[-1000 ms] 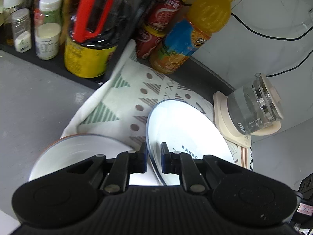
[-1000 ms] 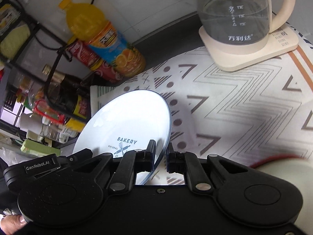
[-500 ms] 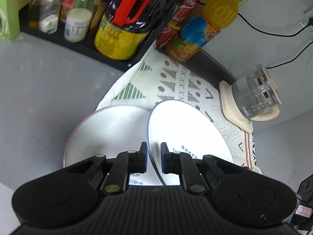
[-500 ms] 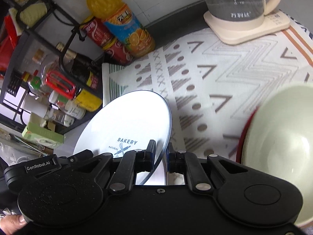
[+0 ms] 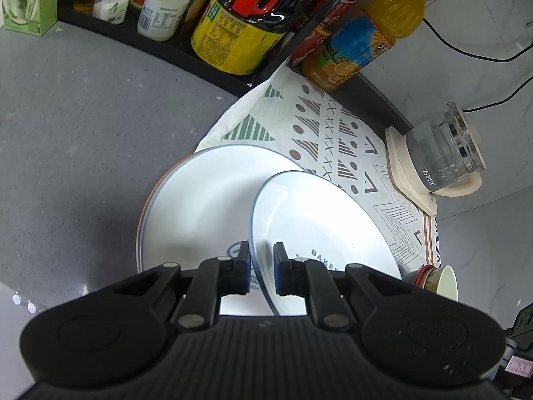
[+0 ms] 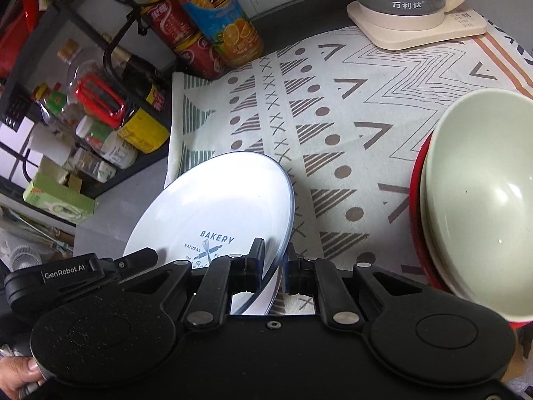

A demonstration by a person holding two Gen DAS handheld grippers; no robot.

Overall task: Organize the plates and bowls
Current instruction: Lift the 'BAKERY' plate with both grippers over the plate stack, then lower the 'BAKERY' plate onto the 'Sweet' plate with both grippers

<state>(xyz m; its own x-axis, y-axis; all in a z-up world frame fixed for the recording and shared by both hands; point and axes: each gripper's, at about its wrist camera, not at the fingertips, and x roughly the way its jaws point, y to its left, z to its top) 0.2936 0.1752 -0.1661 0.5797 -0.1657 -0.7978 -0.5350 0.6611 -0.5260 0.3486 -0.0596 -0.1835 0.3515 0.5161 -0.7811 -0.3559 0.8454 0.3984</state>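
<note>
Plates first: a small white plate (image 5: 319, 230) with a thin blue rim and "BAKERY" printed on it is held up off the counter, tilted, by both tools at once. On the far left of the left wrist view sits a green carton (image 5: 25, 0) on grey counter (image 5: 66, 140), then a black rack (image 5: 160, 45) with jars and a big dark bottle with a yellow label (image 5: 236, 40). Below that lies a larger white plate (image 5: 200, 210) with a reddish rim, partly on the patterned cloth (image 5: 333, 133); the small plate overlaps its right side from above, though I cannot tell whether they touch. The left gripper (image 5: 261, 268) has its jaws pinched narrow on the small plate's near rim. Further right stand an orange juice bottle (image 5: 366, 36), a glass kettle (image 5: 443, 156) on its cream base, and the edge of a pale cup (image 5: 446, 283).

From the other side, the right gripper (image 6: 274, 265) is likewise clamped narrow on the same plate's rim, with the left tool's black body and a person's fingers (image 6: 20, 371) at the lower left. To the right, on the cloth, a pale green bowl (image 6: 483, 193) sits nested inside a red bowl (image 6: 416, 216).
</note>
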